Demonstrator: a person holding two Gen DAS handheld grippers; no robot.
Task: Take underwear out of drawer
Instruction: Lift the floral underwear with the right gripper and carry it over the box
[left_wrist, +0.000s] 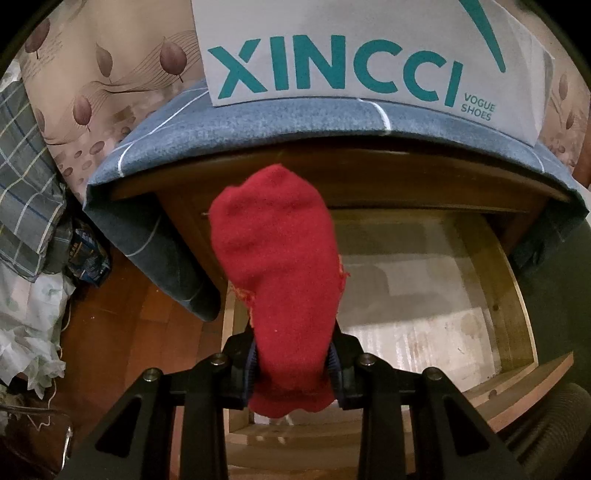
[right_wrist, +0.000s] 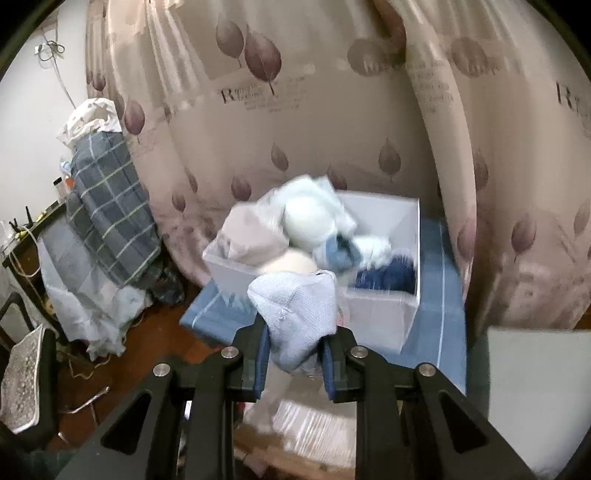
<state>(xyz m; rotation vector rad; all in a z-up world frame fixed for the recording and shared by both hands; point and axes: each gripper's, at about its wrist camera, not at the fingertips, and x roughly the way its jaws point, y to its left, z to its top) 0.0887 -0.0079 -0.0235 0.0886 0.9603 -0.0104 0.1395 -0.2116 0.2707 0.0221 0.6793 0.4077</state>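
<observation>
A red fabric piece (left_wrist: 277, 273) is clamped between the pads of the left tongs (left_wrist: 293, 363) and stands up through the centre of the left wrist view. Behind it, toward the lower right of that frame, the wooden drawer (left_wrist: 517, 295) is pulled out, and only a pale liner is seen on its floor. Above the drawer, a blue cloth (left_wrist: 258, 129) is draped over the cabinet top, and a white shoe box (left_wrist: 369, 48) with teal lettering is set on it at the upper centre.

The right wrist view alone shows the inside of that box (right_wrist: 384, 310): it is filled with pale, beige and dark blue garments (right_wrist: 317, 229), blurred. The right tongs (right_wrist: 295, 350) are closed on a light blue knit garment (right_wrist: 295, 314), held at the lower centre in front of the box. A leaf-patterned curtain (right_wrist: 314, 110) fills the upper frame, and a plaid blanket (right_wrist: 107, 206) is heaped at the left. The red piece is seen only by the left camera, the light blue garment only by the right.
</observation>
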